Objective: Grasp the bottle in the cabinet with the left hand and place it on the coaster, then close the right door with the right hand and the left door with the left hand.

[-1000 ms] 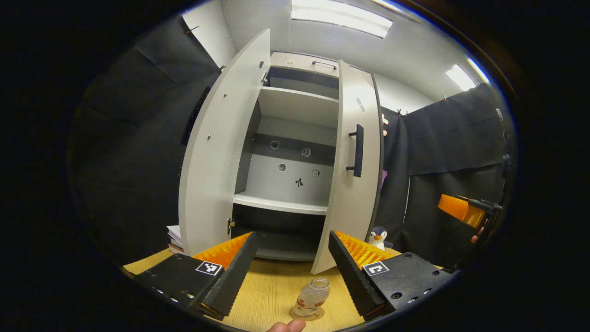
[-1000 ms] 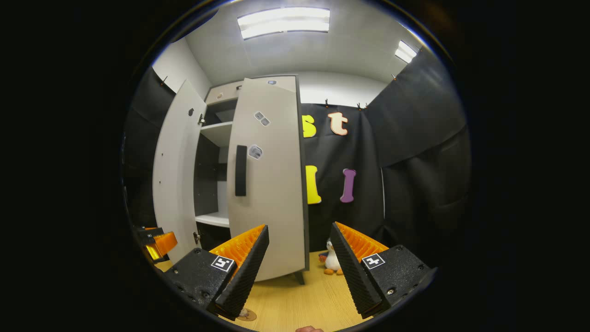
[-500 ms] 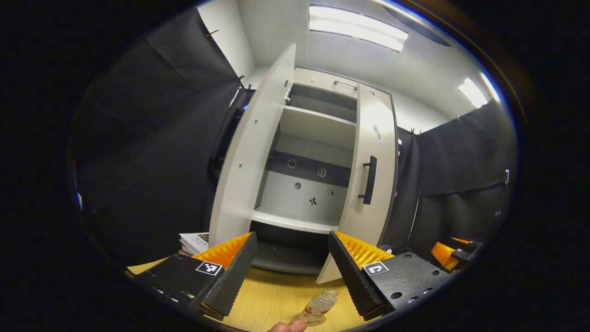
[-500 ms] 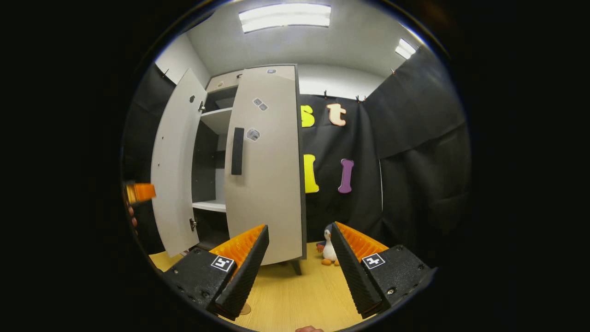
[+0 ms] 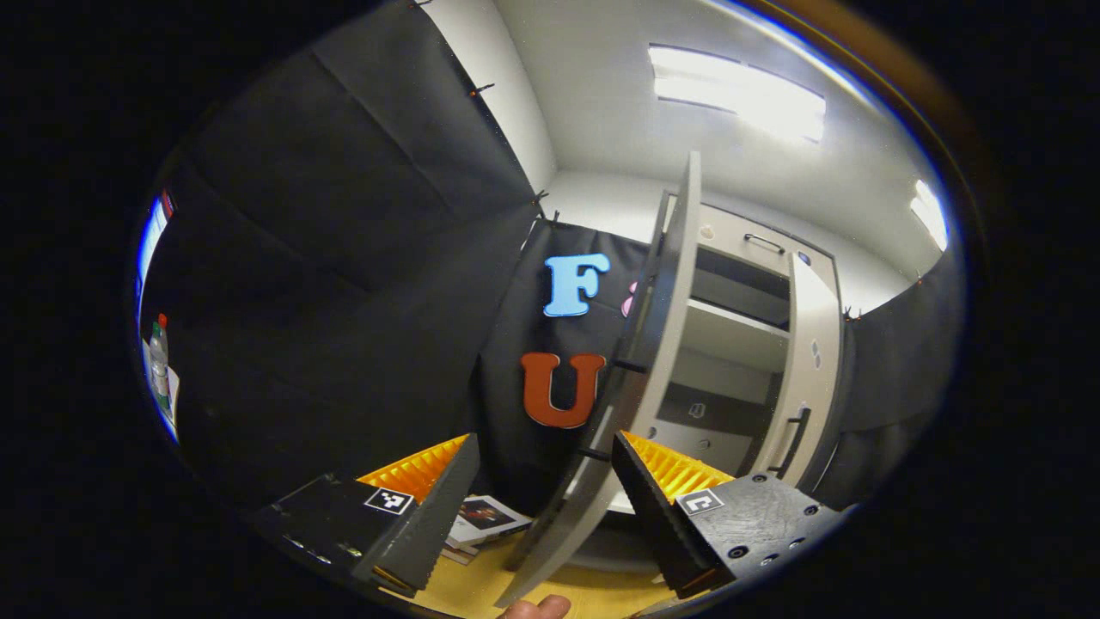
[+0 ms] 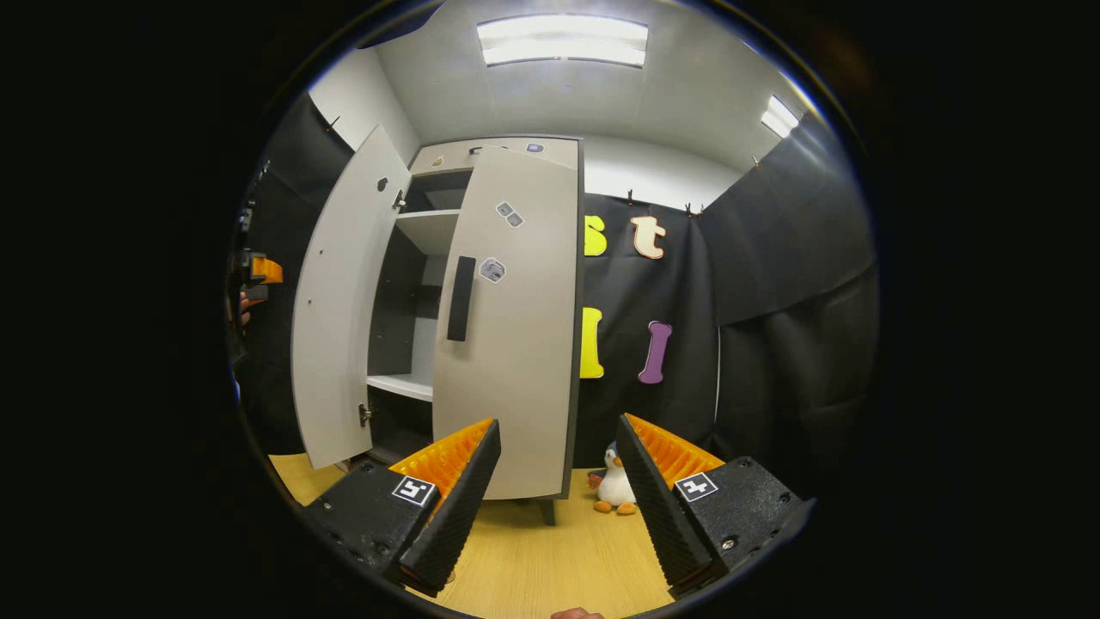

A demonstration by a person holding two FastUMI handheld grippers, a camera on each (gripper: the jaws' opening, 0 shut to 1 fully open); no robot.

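Cabinet [image 6: 481, 327]: left door [image 5: 636, 378] wide open, right door [image 6: 516, 327] ajar. Left gripper [image 5: 541, 507], right gripper [image 6: 559, 499]: fingers apart, nothing held.

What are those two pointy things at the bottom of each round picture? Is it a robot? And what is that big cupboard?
No robot here. A person holds a two-finger grabber in each hand, and each grabber carries a small camera, so each round picture looks along one grabber's fingers. The left gripper and the right gripper are both open and hold nothing.

The left gripper view looks at the edge of the cupboard's left door, which is swung wide open. Some booklets lie on the wooden table.

The right gripper view shows the whole cupboard, with its right door nearly shut, and a toy penguin on the table beside it.
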